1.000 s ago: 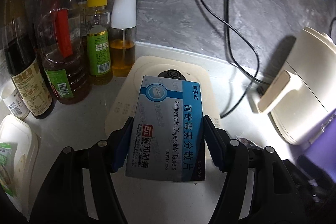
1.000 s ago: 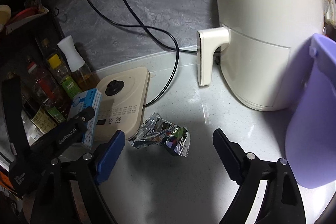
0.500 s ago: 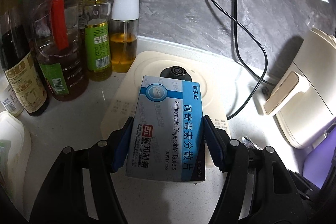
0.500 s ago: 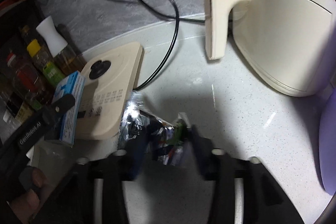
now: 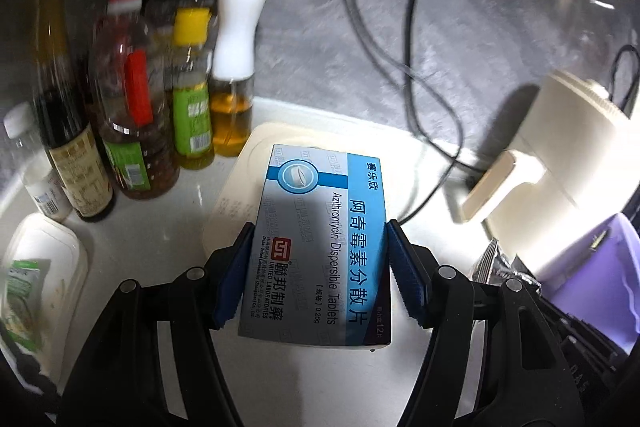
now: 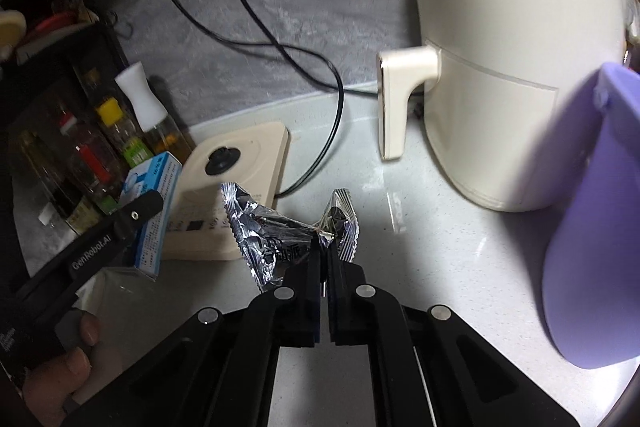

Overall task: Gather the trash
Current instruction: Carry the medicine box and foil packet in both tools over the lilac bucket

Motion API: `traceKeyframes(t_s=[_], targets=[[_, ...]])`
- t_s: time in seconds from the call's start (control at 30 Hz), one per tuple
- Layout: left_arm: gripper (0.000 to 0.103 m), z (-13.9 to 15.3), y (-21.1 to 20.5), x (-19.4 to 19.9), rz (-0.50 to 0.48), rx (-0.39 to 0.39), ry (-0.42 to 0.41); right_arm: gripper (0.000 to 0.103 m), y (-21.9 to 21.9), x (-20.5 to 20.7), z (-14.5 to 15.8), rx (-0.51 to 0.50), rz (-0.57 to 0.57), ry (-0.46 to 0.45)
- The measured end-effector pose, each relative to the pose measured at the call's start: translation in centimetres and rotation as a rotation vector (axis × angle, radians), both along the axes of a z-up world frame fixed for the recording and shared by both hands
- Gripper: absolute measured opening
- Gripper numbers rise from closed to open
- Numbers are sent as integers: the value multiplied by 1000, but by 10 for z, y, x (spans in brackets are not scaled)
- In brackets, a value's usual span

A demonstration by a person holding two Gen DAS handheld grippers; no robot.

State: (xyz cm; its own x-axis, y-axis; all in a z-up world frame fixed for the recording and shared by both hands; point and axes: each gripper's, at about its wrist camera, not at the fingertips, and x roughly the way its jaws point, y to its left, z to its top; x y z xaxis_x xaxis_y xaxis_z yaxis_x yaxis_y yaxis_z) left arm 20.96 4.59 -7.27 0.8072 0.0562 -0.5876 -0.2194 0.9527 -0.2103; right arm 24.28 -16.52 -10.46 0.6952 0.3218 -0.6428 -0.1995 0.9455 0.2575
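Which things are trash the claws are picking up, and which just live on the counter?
Trash being collected:
- medicine box, in the left claw
- foil wrapper, pinched in the right claw

Just lying about:
- oil and sauce bottles
- cream air fryer
- cream scale
- black cords

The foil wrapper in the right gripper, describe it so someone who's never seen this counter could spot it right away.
Start at the big cream air fryer on the white counter, then look to the flat cream appliance with a black knob. Between them, above the counter, the right gripper is shut on a crumpled foil wrapper. It is the only shiny silver thing there, with zigzag-cut edges.
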Motion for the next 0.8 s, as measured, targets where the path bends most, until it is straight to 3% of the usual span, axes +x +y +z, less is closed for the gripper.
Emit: traceKeyframes(t_s=[0.4,0.8], targets=[[65,70,-47,-40,-75,41,-128,4,-46,-51,78,52,-61,-148],[65,118,-105,-53,-178,74,-220,4,-116,-88,128,80,-176,-250]])
